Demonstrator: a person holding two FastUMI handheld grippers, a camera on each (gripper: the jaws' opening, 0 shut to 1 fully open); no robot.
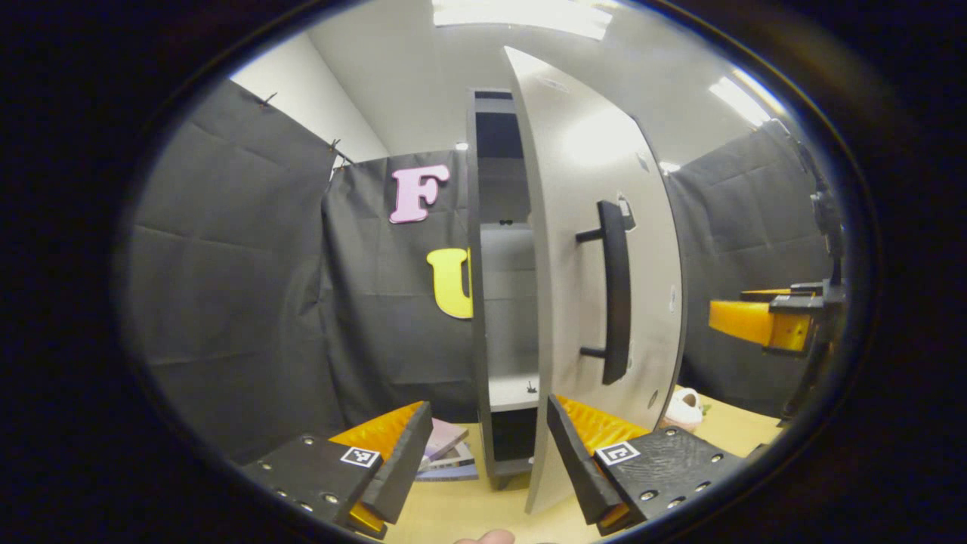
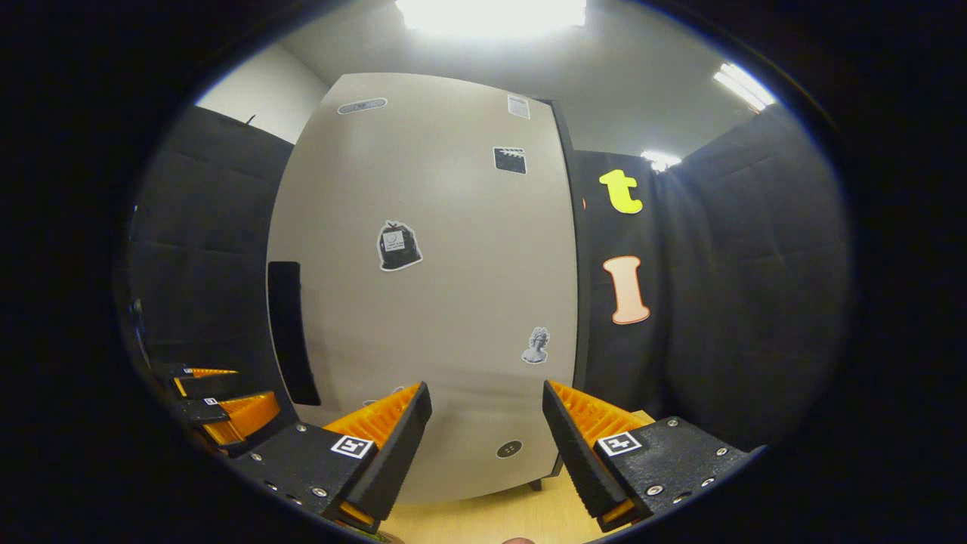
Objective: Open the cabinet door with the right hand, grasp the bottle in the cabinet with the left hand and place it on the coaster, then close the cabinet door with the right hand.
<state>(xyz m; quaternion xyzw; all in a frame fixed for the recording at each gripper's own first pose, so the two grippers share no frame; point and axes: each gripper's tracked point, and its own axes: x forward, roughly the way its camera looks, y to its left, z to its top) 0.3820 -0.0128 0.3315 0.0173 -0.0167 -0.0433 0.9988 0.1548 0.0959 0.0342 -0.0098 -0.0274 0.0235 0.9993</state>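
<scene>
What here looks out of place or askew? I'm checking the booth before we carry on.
Nothing looks spilled or damaged. The cabinet door stands partly open, its handle intact. A small stack of books lies a bit fanned on the table beside the cabinet, and a soft toy sits behind the door.

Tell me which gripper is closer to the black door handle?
Left, I think. The left gripper is open just below the handle, beside the door's edge. The right gripper, also open, faces the door's flat front, with the handle off to its side.
</scene>
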